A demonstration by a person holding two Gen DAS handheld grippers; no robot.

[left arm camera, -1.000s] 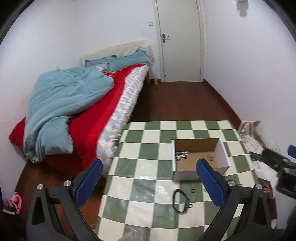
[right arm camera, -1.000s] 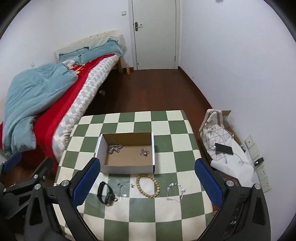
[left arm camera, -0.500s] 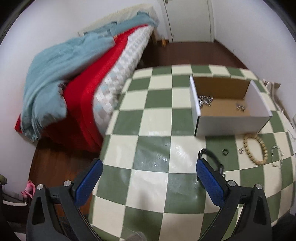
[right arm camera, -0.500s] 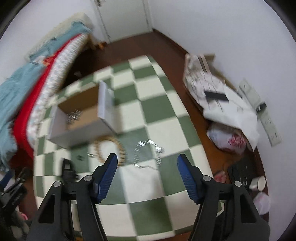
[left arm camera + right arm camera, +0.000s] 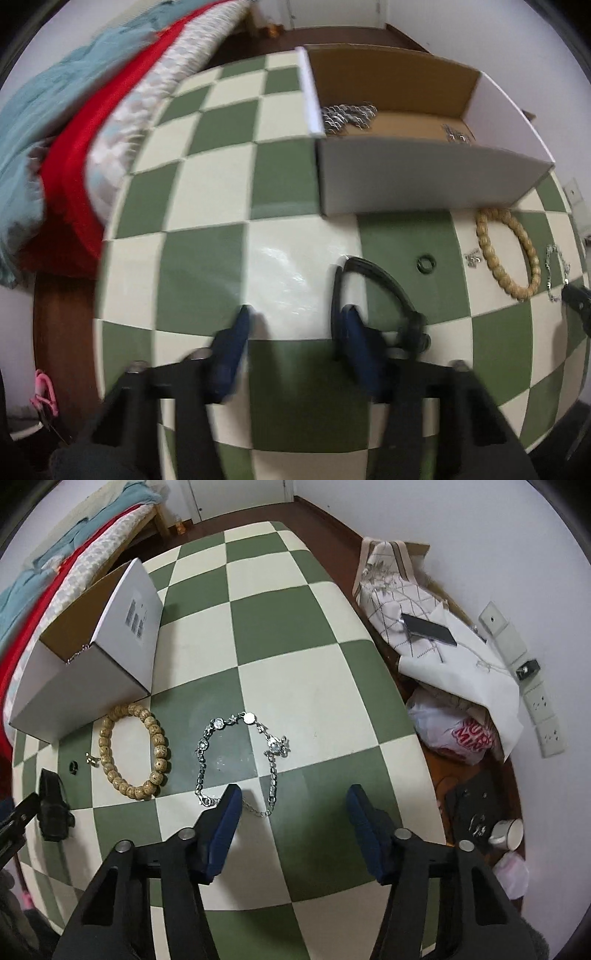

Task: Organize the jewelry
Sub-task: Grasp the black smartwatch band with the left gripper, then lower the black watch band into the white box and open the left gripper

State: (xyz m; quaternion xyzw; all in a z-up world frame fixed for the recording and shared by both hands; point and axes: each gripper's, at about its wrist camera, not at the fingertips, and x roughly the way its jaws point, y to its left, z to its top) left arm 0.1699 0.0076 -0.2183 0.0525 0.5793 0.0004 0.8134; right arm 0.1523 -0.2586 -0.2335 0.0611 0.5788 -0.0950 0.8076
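In your left wrist view, your left gripper (image 5: pixel 295 319) now sits low over the checked table (image 5: pixel 207 192), where a second ago it looked across the room at the bed and door. Its jaws are closing; the right finger (image 5: pixel 356 332) stands inside the loop of the black band (image 5: pixel 373 280) and the left finger lies well outside it, so one side of the strap lies between them but the pads do not yet press on it. The cardboard box (image 5: pixel 417 177) fills the upper right, far larger than before, with silver pieces (image 5: pixel 347 112) inside. The small dark ring (image 5: pixel 426 264) and the wooden bead bracelet (image 5: pixel 508 254) lie just right of the band.

In your right wrist view, your right gripper (image 5: pixel 295 805) has likewise dropped close to the table (image 5: pixel 295 620). Its jaws are closing with nothing clamped; the left finger (image 5: pixel 227 812) touches the clasp end of the silver chain bracelet (image 5: pixel 240 753), part of which lies between the fingers. The bead bracelet (image 5: pixel 135 749) rests beside the box (image 5: pixel 96 664).
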